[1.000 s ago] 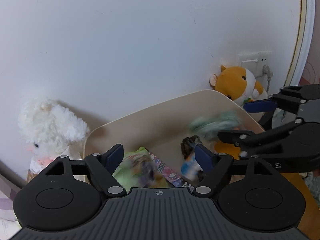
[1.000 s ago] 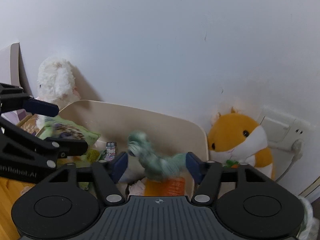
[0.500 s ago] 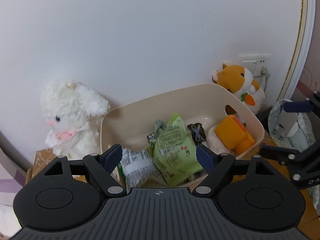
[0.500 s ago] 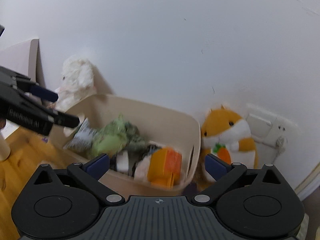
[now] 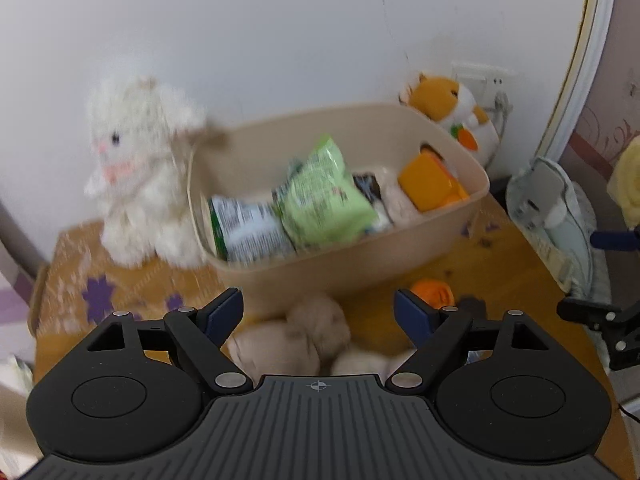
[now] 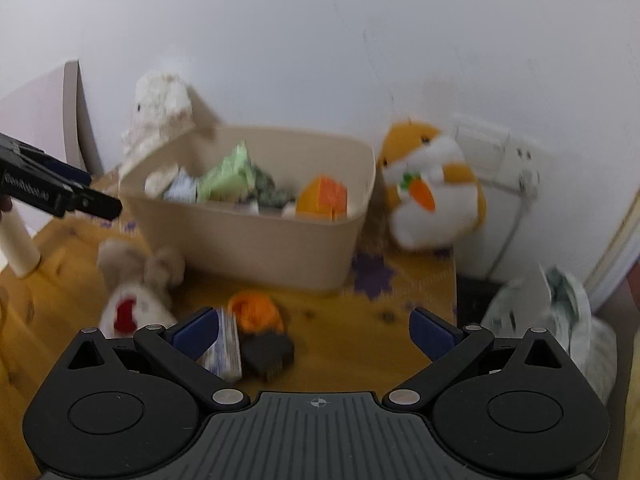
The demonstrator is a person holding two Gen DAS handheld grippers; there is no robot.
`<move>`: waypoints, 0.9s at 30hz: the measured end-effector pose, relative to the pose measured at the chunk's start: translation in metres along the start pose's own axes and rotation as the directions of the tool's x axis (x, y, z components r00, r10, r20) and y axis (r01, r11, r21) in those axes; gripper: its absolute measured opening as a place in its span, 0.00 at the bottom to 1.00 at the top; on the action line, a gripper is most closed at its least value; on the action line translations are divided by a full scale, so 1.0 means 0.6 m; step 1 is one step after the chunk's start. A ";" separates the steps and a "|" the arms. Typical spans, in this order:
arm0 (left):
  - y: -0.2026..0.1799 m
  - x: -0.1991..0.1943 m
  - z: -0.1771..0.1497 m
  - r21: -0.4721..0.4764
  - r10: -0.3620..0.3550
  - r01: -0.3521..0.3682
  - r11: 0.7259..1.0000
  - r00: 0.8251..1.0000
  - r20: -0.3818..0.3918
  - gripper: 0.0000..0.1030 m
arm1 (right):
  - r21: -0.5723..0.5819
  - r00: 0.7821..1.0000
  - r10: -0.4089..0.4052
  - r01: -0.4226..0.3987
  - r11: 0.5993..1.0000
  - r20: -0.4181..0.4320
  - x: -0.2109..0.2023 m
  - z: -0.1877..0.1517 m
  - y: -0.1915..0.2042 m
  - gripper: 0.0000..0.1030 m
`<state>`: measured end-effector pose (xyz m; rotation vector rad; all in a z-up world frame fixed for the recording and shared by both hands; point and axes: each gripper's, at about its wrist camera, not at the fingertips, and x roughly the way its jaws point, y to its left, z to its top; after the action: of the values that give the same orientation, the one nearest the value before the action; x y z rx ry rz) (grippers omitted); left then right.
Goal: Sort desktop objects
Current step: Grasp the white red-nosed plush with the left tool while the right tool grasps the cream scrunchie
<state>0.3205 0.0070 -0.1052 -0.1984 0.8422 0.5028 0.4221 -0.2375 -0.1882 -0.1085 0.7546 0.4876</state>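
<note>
A beige bin (image 5: 352,264) (image 6: 256,240) on the wooden desk holds a green snack bag (image 5: 324,196), a white-green packet (image 5: 248,232) and an orange block (image 5: 430,178) (image 6: 324,196). In front of it lie a beige plush (image 5: 296,340) (image 6: 140,276), an orange ball (image 6: 256,312) (image 5: 432,292), a black object (image 6: 268,354) and a small striped packet (image 6: 226,344). My left gripper (image 5: 318,312) is open and empty above the plush. My right gripper (image 6: 314,328) is open and empty above the desk, beside the packet.
A white plush lamb (image 5: 140,168) (image 6: 160,112) stands left of the bin, an orange hamster plush (image 6: 432,188) (image 5: 448,108) right of it by a wall socket (image 6: 484,148). A crumpled bag (image 6: 560,312) lies off the desk's right edge. A cream cylinder (image 6: 16,248) stands at left.
Both grippers have pulled back from the bin and opened wider; the snack bags they carried now lie in the bin. The desk items in front of the bin have come into view.
</note>
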 end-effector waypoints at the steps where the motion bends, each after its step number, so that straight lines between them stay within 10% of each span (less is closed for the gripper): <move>1: -0.002 0.000 -0.011 -0.010 -0.011 0.011 1.000 1.000 -0.011 0.81 | 0.001 1.000 0.000 0.000 1.000 -0.013 -0.002 -0.012 0.000 1.00; 27: -0.103 0.090 -0.078 -0.103 -0.106 0.088 0.991 0.976 -0.191 0.81 | -0.051 0.973 0.053 -0.066 0.997 -0.223 0.037 -0.139 0.015 0.88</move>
<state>0.3505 -0.0449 -0.1786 -0.3790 0.9968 0.4361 0.3793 -0.2433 -0.2632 -0.1968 0.9643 0.5607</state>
